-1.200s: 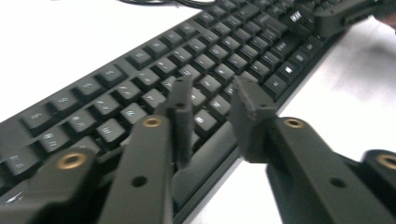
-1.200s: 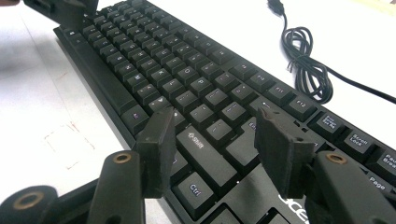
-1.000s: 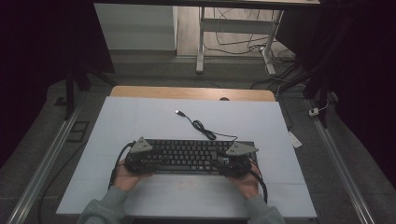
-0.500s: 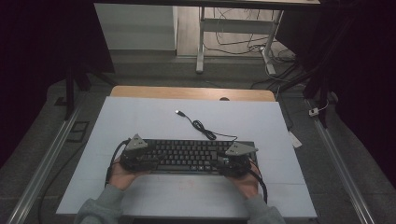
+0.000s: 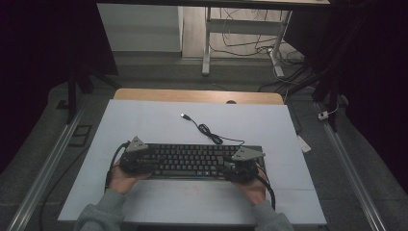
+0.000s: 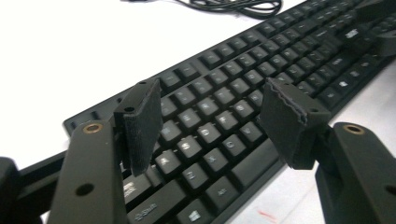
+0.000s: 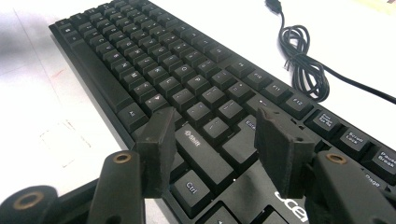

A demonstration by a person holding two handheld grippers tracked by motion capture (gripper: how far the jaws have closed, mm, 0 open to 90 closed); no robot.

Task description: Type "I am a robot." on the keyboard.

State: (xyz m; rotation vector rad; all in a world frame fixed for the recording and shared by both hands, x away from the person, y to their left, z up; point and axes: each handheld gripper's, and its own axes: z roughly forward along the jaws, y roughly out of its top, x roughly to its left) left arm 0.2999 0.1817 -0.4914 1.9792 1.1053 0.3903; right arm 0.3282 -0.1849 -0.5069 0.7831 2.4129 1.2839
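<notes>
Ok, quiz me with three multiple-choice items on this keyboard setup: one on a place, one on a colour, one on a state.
1. Where does the USB plug lie?
A. On the white table top beyond the keyboard
B. On the floor
C. On the keys

2. What colour is the keyboard?
A. White
B. Black
C. Red

3. How do the jaws of the left hand-held gripper stand?
A. Shut on the cable
B. Shut on a key
C. Open over the keys

Answers:
1 A: the high view shows the plug on the table, at the end of the cable that runs out from the keyboard's far edge.
2 B: its case and keys are black in all views.
3 C: the left gripper view shows a wide gap between the pads, with keys seen through it.
</notes>
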